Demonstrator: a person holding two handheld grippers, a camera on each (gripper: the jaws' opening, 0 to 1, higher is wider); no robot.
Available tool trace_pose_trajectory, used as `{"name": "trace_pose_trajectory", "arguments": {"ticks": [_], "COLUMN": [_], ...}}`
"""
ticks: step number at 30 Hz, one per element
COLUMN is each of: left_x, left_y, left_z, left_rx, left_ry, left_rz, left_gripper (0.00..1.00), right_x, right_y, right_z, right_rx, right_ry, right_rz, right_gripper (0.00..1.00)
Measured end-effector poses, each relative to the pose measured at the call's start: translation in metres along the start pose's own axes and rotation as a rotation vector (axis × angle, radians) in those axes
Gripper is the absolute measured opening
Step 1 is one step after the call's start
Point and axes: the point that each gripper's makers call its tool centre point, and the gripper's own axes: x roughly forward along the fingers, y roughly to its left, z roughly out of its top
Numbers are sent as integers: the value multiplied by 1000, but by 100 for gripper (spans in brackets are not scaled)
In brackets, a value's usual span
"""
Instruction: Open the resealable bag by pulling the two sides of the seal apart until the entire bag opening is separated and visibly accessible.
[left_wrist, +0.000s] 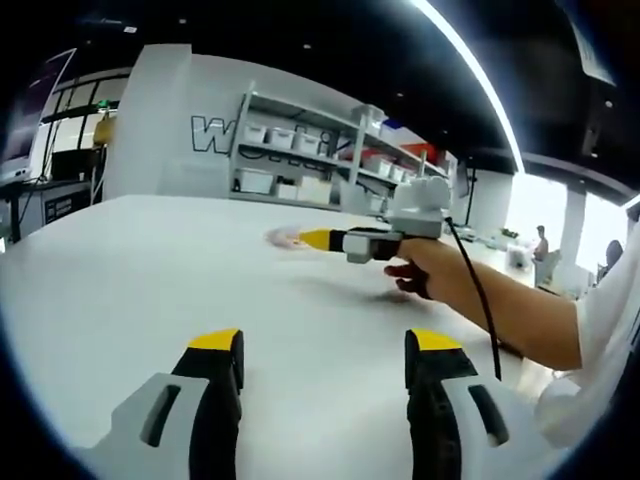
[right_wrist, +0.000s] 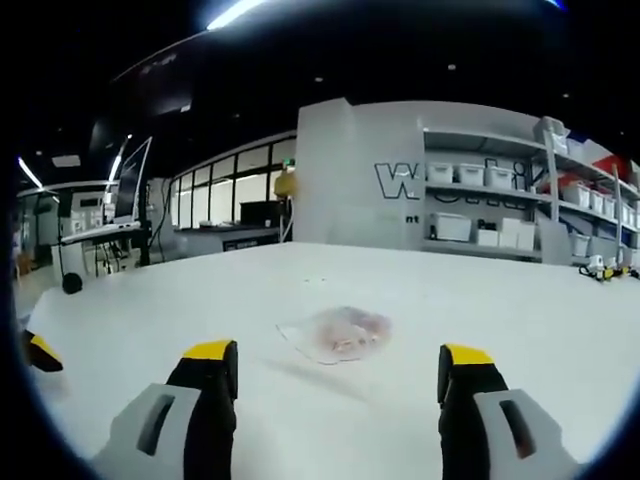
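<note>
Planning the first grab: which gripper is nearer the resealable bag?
Right. The right gripper has its tips almost at the resealable bag; the left gripper is open well back across the table.

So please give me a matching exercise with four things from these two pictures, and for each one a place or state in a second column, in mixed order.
Things:
1. bag
2. left gripper
3. right gripper
4. shelves

Places or states:
A. against the back wall, holding white boxes
B. lying flat on the white table, untouched
C. open, with bare table ahead
D. open, just short of the bag

Pairs: 1-B, 2-C, 3-D, 4-A
</note>
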Motion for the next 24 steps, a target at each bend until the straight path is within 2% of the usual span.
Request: {"name": "trace_pose_trajectory", "arguments": {"ticks": [24], "left_x": [-3], "left_y": [2], "left_z": [0], "left_rx": [-6], "left_ry": [-10], "left_rz": [10], "left_gripper": [64], "right_x": [-10], "right_y": [7], "right_z": [-3], "right_rx": [-10], "right_ry": [7], "right_rz": [21], "right_gripper": [77]}}
